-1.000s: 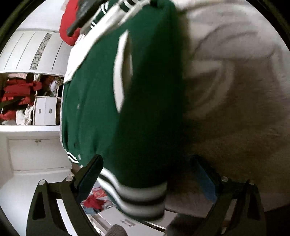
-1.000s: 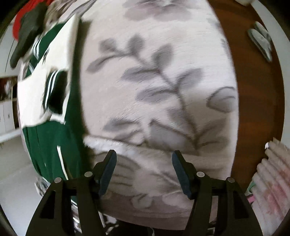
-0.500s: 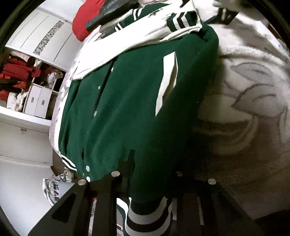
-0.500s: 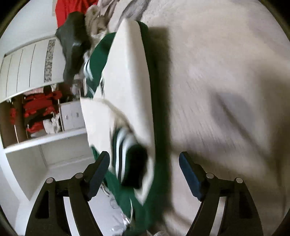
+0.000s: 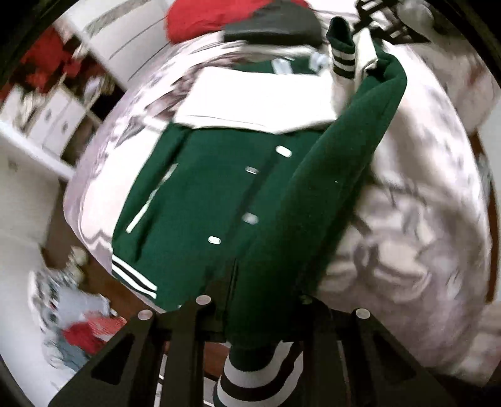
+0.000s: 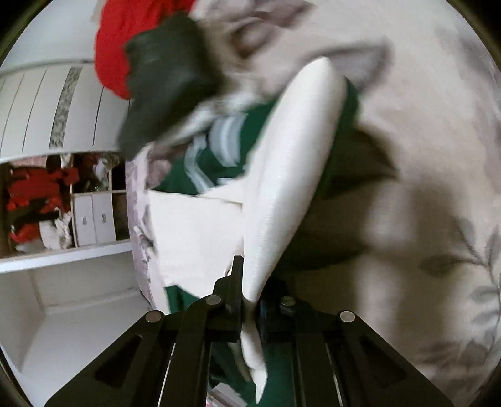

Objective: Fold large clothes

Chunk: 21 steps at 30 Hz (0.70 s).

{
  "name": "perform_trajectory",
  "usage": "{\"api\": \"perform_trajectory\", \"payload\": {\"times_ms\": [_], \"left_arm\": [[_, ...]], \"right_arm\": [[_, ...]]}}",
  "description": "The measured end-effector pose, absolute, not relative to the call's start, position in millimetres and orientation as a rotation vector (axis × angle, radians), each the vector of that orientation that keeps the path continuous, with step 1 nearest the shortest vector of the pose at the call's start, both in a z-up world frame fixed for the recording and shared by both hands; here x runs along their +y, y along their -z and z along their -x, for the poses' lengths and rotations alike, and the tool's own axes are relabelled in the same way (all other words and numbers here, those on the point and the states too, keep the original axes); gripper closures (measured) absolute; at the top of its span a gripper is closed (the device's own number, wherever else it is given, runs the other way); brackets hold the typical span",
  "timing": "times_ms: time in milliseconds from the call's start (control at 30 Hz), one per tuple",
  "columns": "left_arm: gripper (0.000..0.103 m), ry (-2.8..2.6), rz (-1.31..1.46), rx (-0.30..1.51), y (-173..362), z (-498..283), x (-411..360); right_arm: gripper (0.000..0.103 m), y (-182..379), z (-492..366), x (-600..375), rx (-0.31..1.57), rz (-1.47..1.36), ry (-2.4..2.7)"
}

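A green varsity jacket with white sleeves, white snaps and striped hem lies on a floral blanket on the bed. My left gripper is shut on the jacket's green right edge near the striped hem and lifts it as a raised fold. My right gripper is shut on the jacket's white sleeve, pulled up taut from the jacket. The right gripper also shows at the top of the left wrist view, near a striped cuff.
A red garment and a dark garment lie at the head of the bed. White shelves with drawers and red clothes stand at left. Clothes lie on the floor by the bed's corner.
Both grippers closed on the jacket: the left on the green edge by the hem, the right on the white sleeve. Both have lifted their hold, raising the jacket's right side off the blanket.
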<state>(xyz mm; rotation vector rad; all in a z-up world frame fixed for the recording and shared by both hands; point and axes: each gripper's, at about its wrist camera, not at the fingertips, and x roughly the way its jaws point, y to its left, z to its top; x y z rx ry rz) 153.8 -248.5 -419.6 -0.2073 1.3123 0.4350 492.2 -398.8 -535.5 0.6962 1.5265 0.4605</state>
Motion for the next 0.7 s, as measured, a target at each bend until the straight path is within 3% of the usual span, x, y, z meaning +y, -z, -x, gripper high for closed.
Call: {"api": "perform_trajectory", "payload": {"times_ms": [133, 267, 467, 567, 667, 700], "left_arm": [[0.086, -0.466, 0.416, 1.295, 410.2, -138.7, -149.9], [0.087, -0.493, 0.592, 1.284, 440.5, -120.7, -62.9], [0.086, -0.497, 0.786, 1.344, 540.0, -98.7, 40.8], [0.08, -0.426, 0.928, 1.37, 591.5, -89.8, 69.5], [0.074, -0.317, 1.149, 1.322, 611.1, -68.6, 89.2], [0.064, -0.291, 1.214, 1.297, 611.4, -57.3, 93.9]], "right_arm": [[0.095, 470.7, -517.3, -301.2, 1.521, -0.567, -0.408], [0.095, 451.5, -538.9, -187.2, 1.541, -0.438, -0.371], [0.095, 502.0, -558.2, -14.3, 1.593, -0.202, -0.319], [0.094, 542.5, -558.6, 33.2, 1.619, -0.117, -0.248], [0.072, 569.8, -560.4, 53.3, 1.662, -0.066, -0.24], [0.055, 568.4, -558.9, 51.9, 1.671, -0.105, -0.285]]}}
